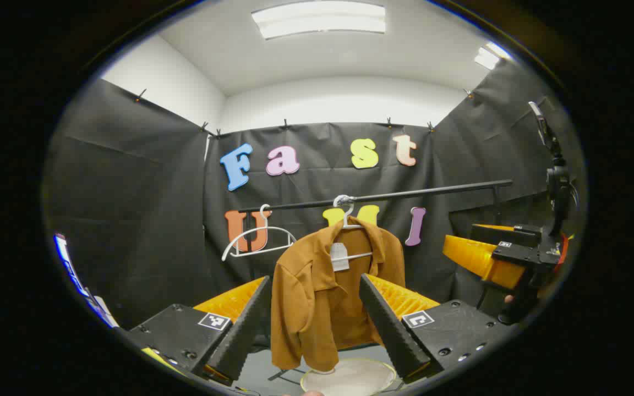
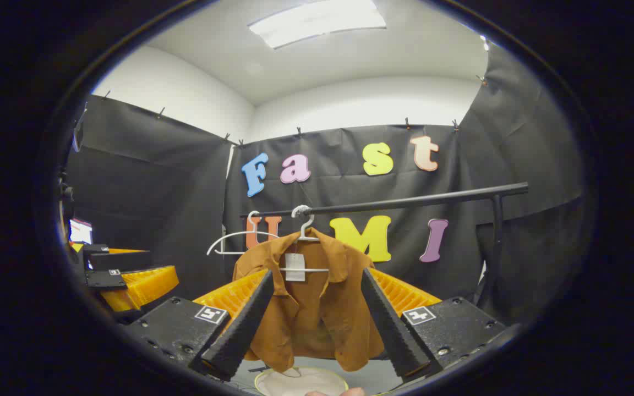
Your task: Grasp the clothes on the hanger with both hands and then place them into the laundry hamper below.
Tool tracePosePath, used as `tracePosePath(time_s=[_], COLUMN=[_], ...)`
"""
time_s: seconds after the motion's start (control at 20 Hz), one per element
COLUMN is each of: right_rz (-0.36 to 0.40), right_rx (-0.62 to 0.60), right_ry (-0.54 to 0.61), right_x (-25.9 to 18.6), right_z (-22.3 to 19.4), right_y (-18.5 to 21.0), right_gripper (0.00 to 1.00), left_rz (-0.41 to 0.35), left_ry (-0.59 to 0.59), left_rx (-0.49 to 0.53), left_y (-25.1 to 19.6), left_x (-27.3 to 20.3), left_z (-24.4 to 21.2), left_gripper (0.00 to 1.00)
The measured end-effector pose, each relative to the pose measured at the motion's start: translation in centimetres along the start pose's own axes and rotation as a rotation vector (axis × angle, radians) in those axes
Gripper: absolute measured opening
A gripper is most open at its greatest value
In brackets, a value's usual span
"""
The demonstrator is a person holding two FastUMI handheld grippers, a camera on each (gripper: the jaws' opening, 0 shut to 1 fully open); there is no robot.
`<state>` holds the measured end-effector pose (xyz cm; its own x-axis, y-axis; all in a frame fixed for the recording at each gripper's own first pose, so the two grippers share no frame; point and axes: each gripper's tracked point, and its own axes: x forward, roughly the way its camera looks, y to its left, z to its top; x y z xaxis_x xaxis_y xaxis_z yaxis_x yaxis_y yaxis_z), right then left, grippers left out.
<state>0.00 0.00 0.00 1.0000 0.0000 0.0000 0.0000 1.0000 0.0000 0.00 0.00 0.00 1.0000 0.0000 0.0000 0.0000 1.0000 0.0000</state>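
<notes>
Left gripper view: wide-spread left gripper (image 1: 325, 324) before hung shirt (image 1: 322, 291), spare hanger (image 1: 256, 239) beside

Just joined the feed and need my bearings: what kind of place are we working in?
Likely a staged recording booth, not a home: black cloth walls, a bare clothes rail holding a brown shirt on a hanger, and a laundry hamper below.
</notes>
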Motion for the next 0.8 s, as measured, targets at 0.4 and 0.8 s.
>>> tracePosePath(time_s=[0.4, 0.8], right_rz=[0.018, 0.016], right_rx=[-0.003, 0.008], right_ry=[0.011, 0.037], right_x=[0.7, 1.3], right_z=[-0.8, -2.0], right_y=[0.5, 0.8], right_gripper=[1.00, 1.00], left_rz=[0.048, 0.070], left_ry=[0.013, 0.013], left_rx=[-0.042, -0.047], left_y=[1.5, 1.9], left_x=[0.3, 0.4], left_z=[-0.8, -1.1], left_gripper=[0.99, 0.99])
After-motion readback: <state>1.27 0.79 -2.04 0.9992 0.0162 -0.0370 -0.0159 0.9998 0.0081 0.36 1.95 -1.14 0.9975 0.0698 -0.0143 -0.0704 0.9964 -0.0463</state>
